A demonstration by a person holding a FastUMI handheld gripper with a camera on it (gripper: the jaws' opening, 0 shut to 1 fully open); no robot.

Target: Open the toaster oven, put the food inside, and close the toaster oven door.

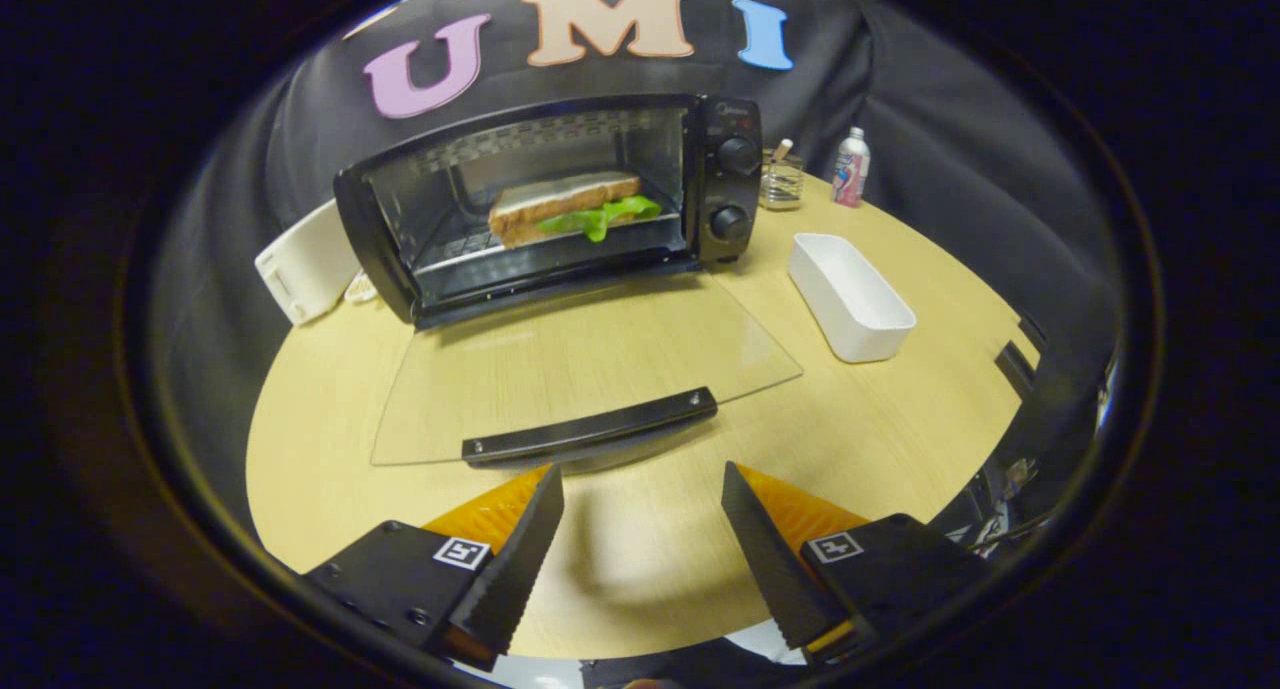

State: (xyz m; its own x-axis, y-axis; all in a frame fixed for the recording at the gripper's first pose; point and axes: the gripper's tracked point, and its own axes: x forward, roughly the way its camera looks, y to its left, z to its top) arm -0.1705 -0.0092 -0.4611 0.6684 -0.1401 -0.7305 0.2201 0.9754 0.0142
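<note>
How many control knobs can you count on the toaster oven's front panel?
2. The upper knob and the lower knob sit one above the other on the toaster oven, right of its open door. The gripper hangs open, empty.

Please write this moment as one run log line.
gripper: open, empty | sandwich: inside toaster oven | door: open flat | next: close door

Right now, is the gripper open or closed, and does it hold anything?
Gripper: open, holding nothing; its fingers are apart just short of the black handle of the lowered glass oven door.
</note>
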